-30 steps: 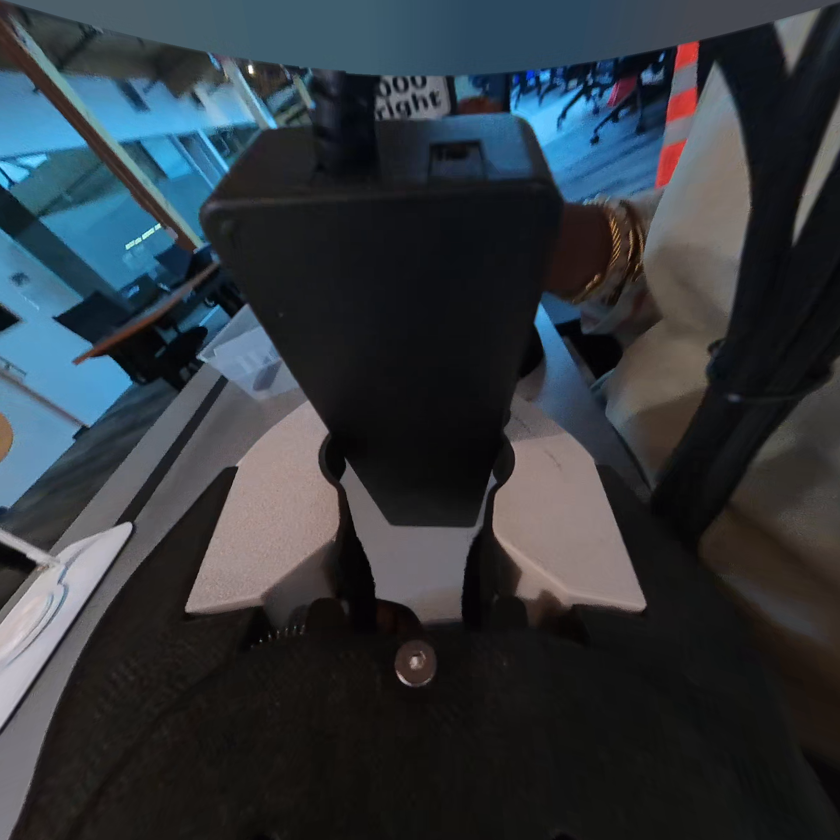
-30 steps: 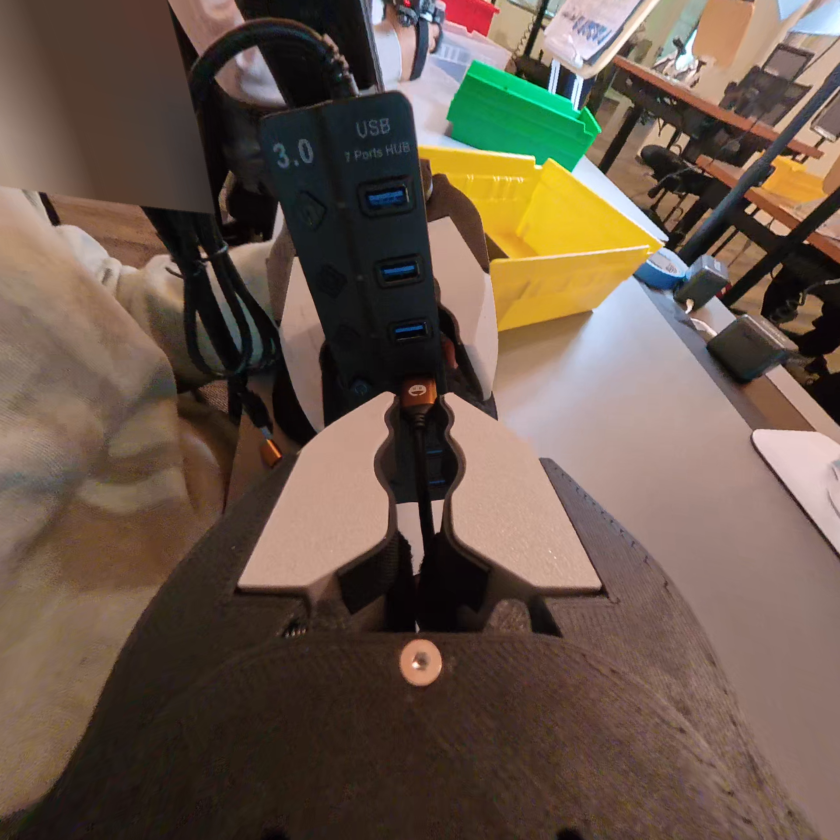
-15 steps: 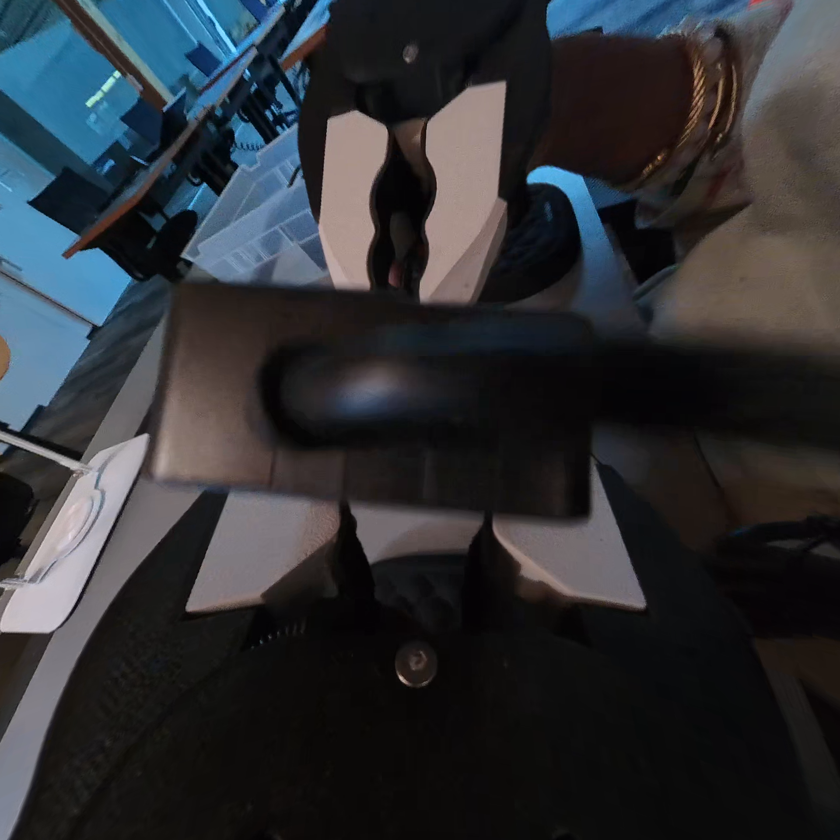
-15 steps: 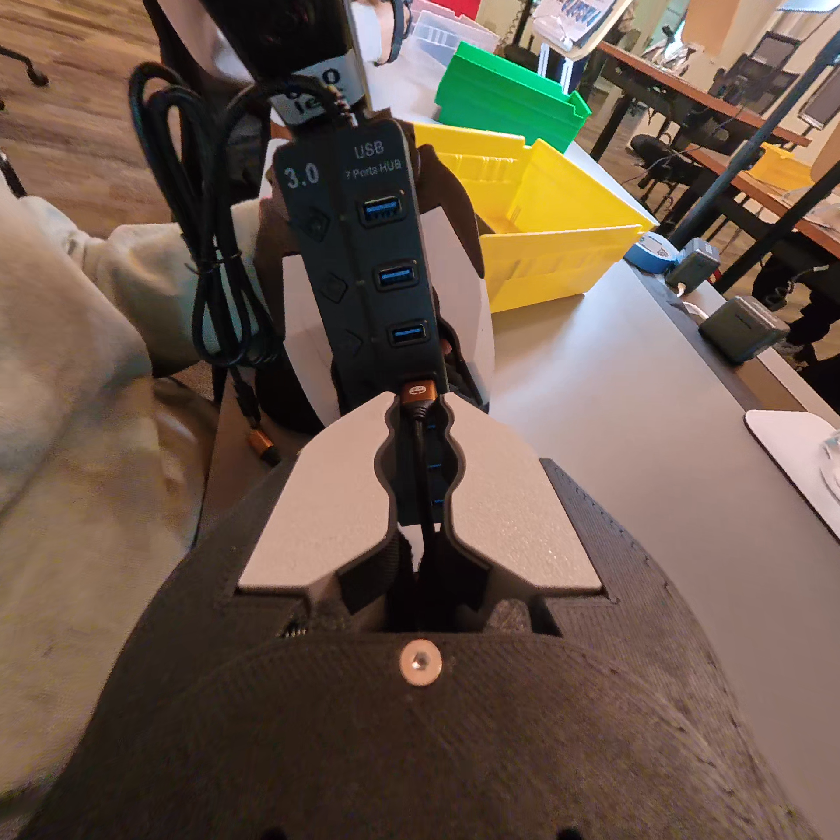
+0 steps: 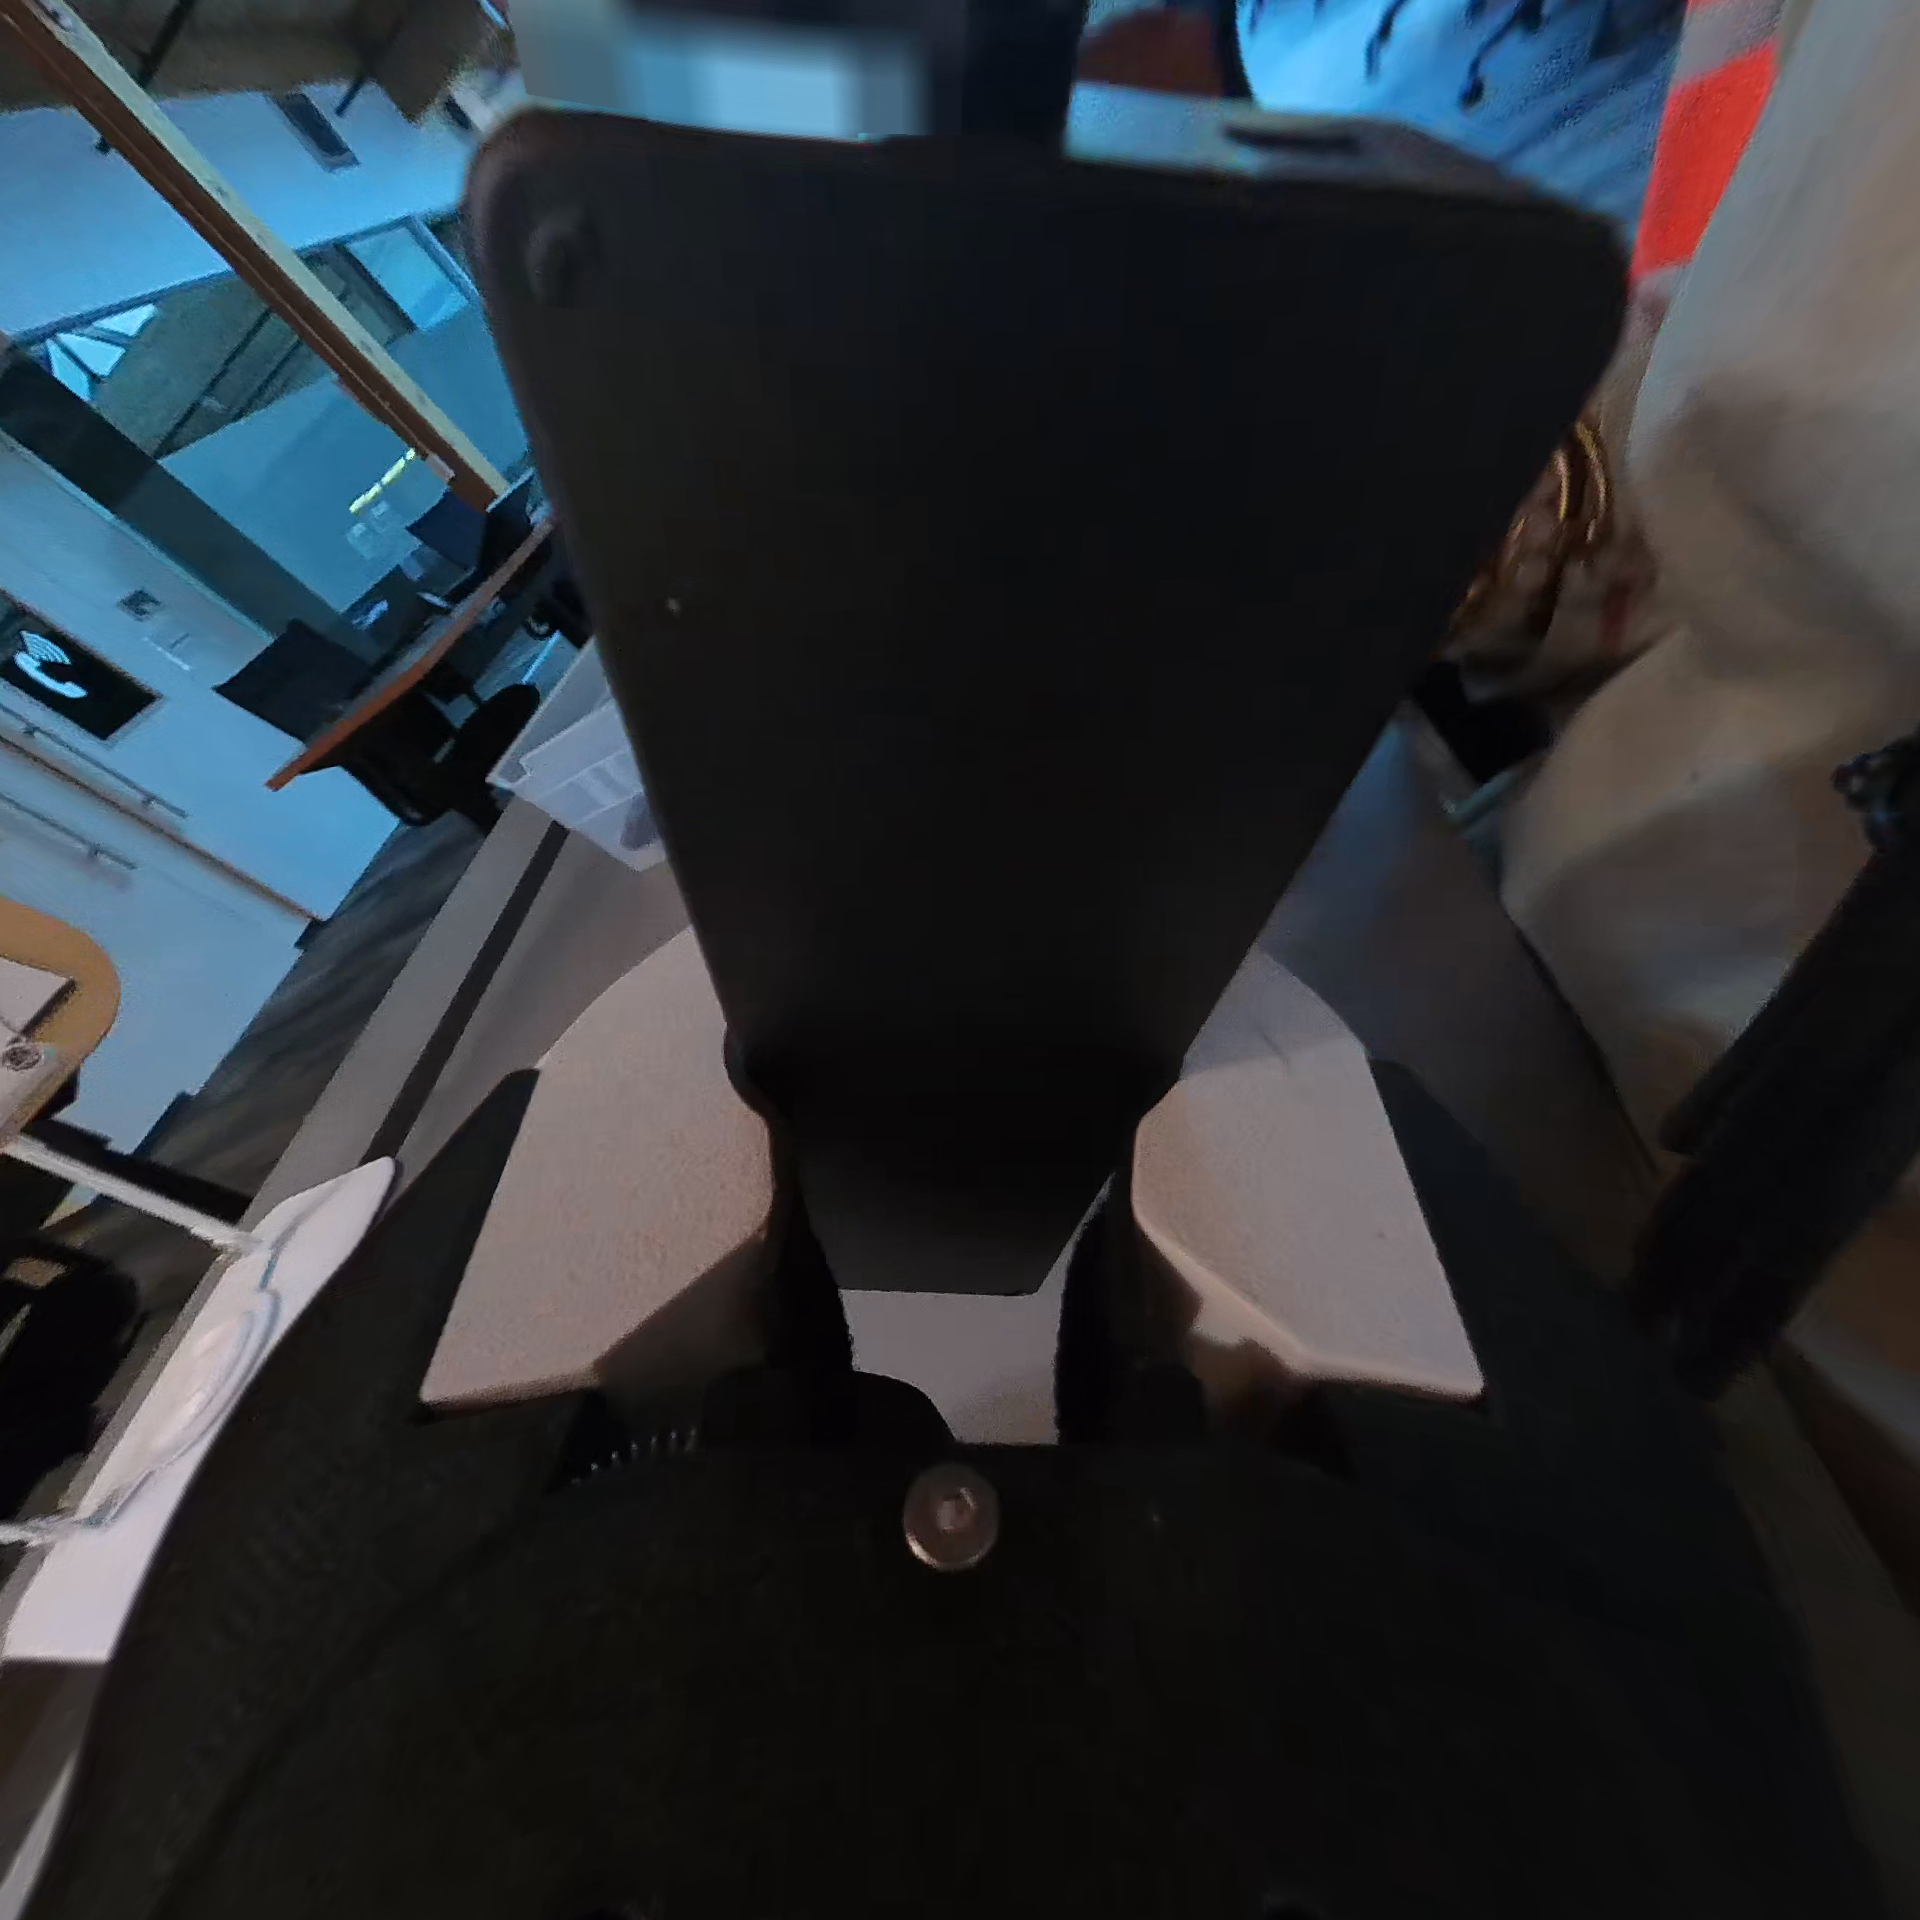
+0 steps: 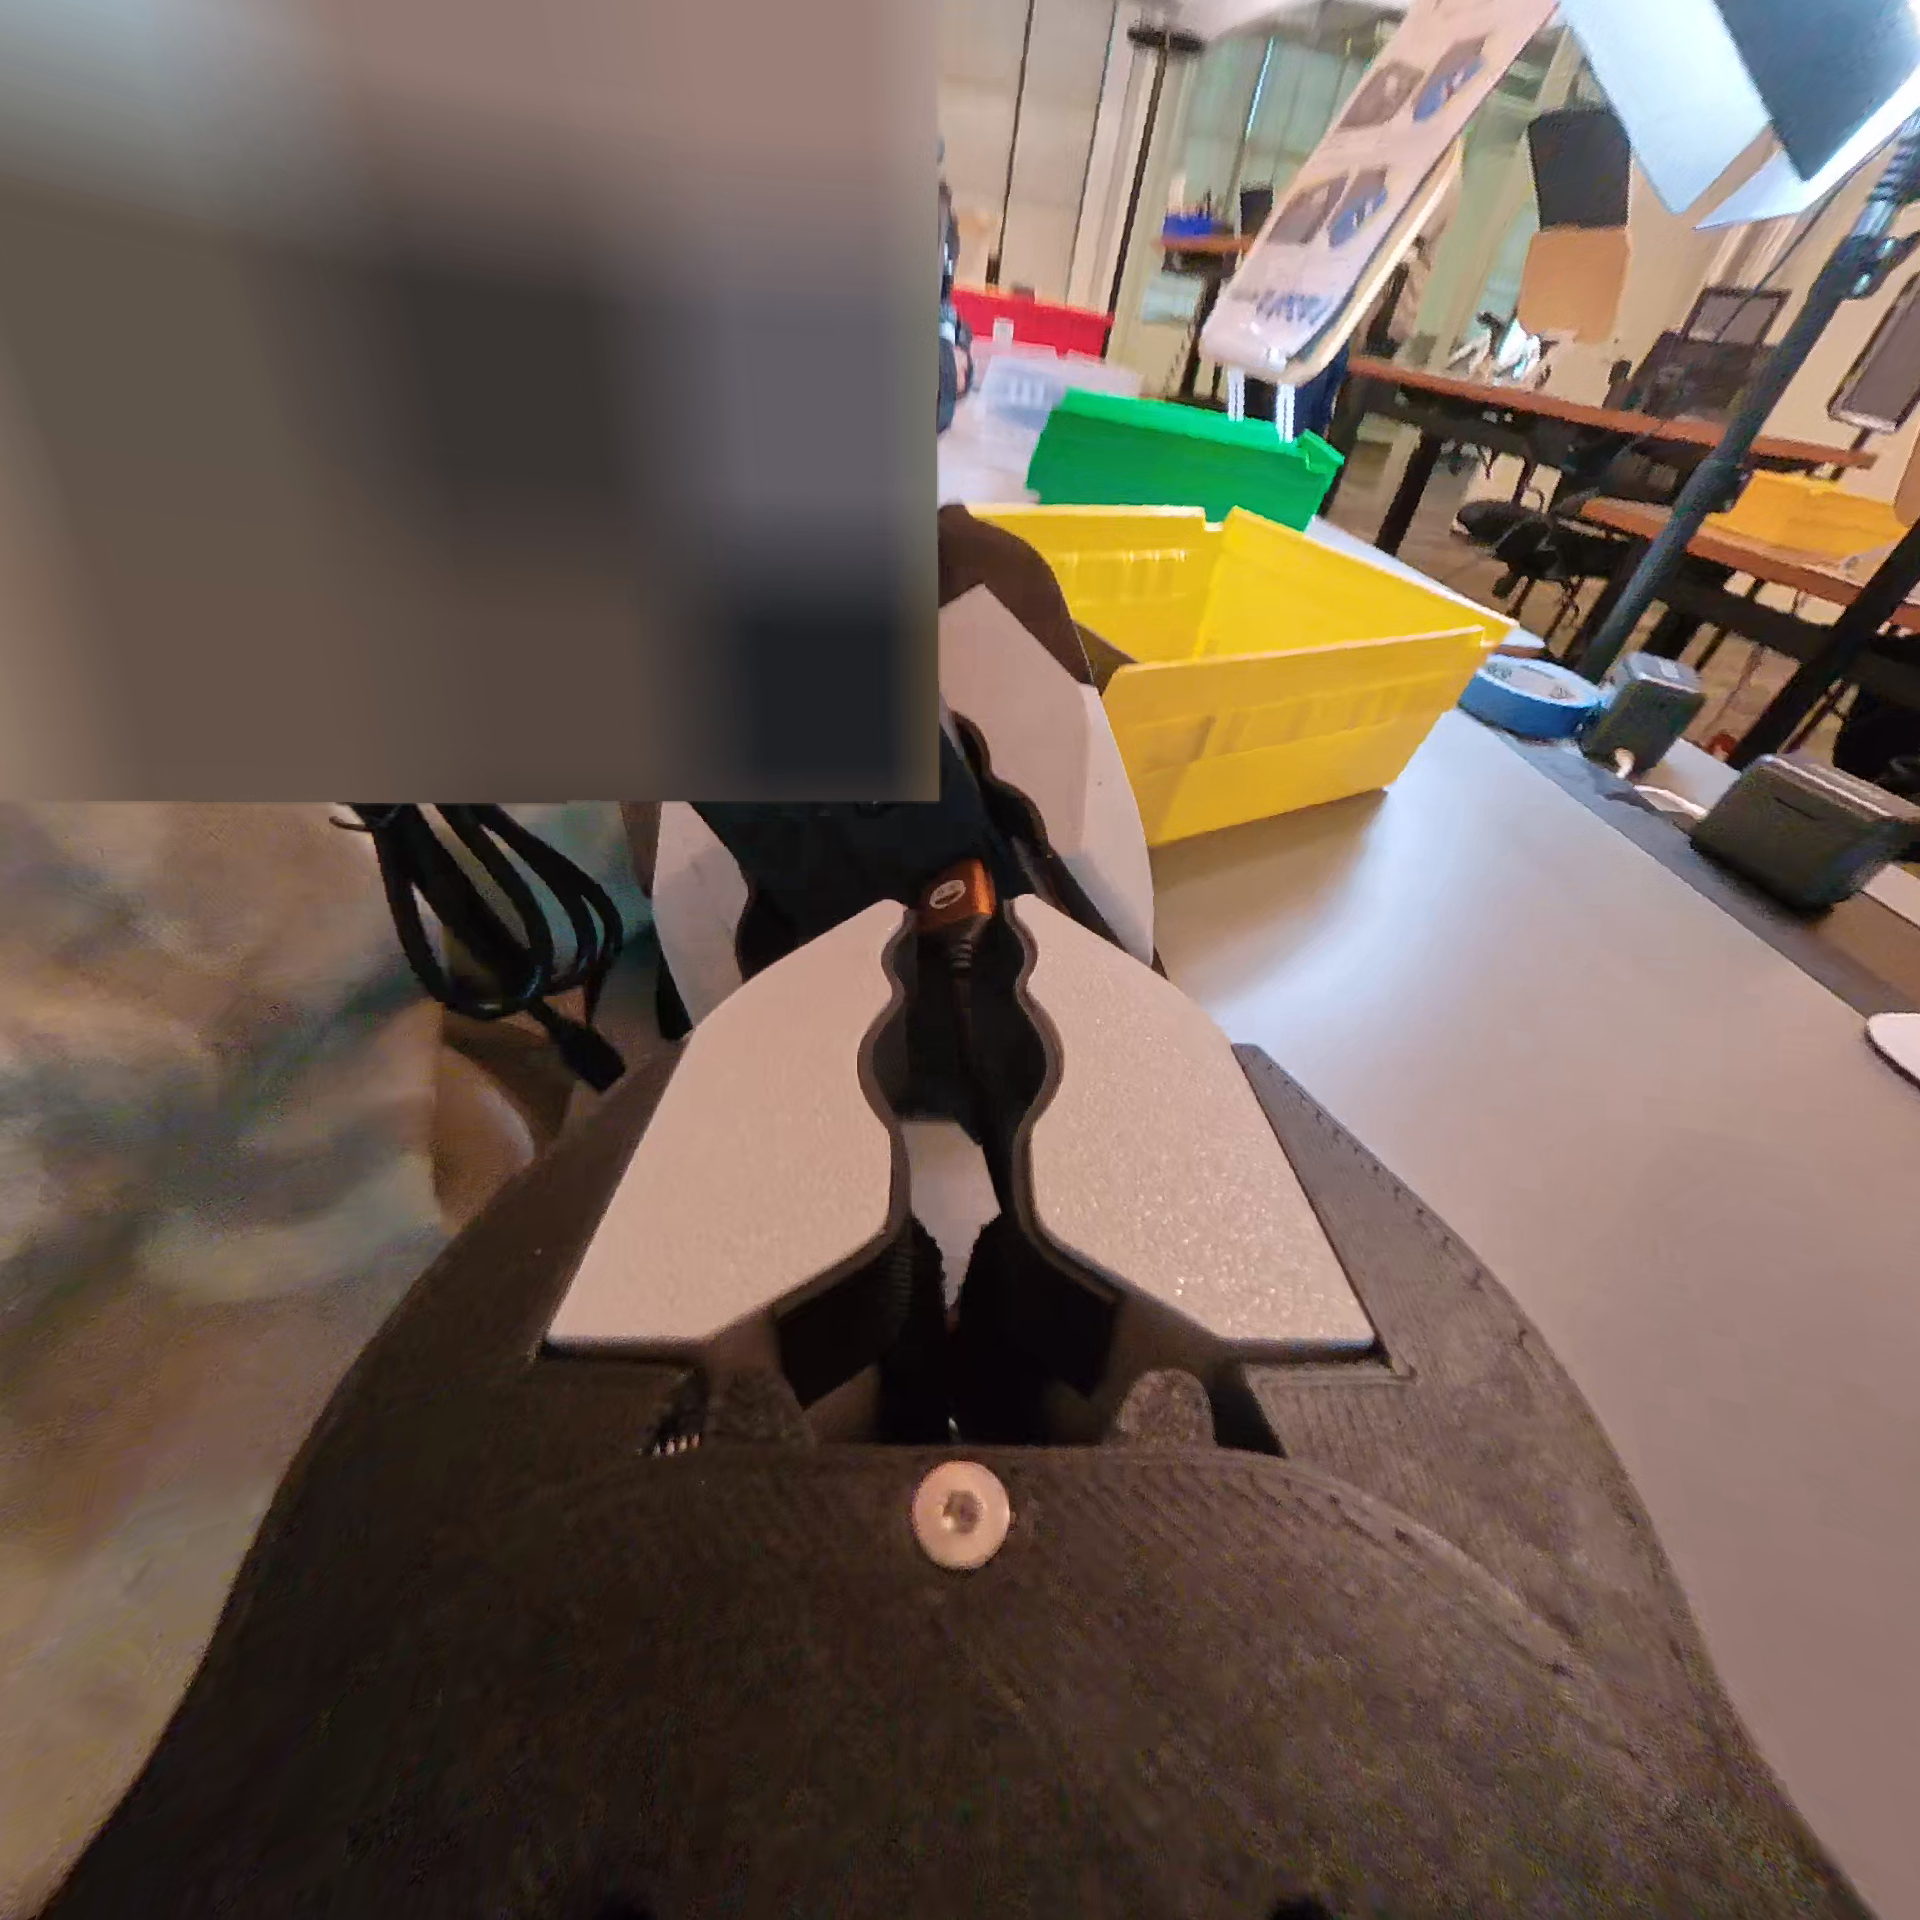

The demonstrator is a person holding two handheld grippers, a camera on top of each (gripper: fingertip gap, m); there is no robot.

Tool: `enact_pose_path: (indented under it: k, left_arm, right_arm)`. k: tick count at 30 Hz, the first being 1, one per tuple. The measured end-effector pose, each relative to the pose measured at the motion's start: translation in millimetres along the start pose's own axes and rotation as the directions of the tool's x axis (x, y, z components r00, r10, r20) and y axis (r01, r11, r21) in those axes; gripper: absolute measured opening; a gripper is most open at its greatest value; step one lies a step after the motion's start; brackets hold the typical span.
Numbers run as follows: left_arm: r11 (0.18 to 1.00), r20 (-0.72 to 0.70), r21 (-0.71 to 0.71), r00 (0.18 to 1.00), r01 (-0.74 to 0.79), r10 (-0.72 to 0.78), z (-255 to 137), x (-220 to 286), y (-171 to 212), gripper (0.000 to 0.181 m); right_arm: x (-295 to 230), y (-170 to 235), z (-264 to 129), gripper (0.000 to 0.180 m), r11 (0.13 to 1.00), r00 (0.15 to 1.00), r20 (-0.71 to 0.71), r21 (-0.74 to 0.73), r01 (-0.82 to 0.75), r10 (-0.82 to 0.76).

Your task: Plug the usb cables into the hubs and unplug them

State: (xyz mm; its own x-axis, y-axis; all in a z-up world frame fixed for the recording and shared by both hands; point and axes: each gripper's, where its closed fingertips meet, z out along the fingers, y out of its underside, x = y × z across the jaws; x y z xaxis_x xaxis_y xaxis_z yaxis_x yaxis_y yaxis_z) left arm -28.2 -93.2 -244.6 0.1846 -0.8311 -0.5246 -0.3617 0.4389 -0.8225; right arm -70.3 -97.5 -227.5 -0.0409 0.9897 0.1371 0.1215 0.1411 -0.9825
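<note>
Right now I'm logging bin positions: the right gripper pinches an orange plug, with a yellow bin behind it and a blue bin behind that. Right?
Nearly. The right gripper pinches the orange plug and the yellow bin is behind it, but the bin behind that is green, as the right wrist view shows.

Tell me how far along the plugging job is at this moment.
Done: left gripper holds the black hub. In hand: right gripper is shut on the orange-tipped USB plug, at the hub; seating is hidden. Left: unplugging, and the bundled black cable.
</note>
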Motion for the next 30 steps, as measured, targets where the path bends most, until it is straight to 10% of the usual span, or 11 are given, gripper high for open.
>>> enact_pose_path:
  k: [5, 14, 23, 30]
  left_arm:
    - [0.994, 0.133, -0.096, 0.990, 0.053, -0.040, -37, -27, 29, 0.066]
    - [0.964, 0.095, 0.207, 0.977, 0.166, -0.188, -53, -34, -10, 0.067]
    - [0.974, 0.091, 0.145, 0.978, 0.175, -0.189, -24, -29, 2, 0.067]
    - [0.979, 0.133, 0.133, 0.976, 0.156, -0.173, -25, -33, 5, 0.067]
  right_arm:
    - [35, -10, -48, 0.015, 0.997, 0.984, -0.179, 0.083, -0.008, 0.022]
    - [44, -77, -136, 0.015, 0.937, 0.927, -0.354, 0.266, 0.226, -0.123]
    - [66, -169, -268, 0.014, 0.741, 0.595, -0.781, 0.284, 0.609, -0.190]
    - [107, -140, -323, 0.015, 0.772, 0.280, -0.935, 0.008, 0.635, -0.220]
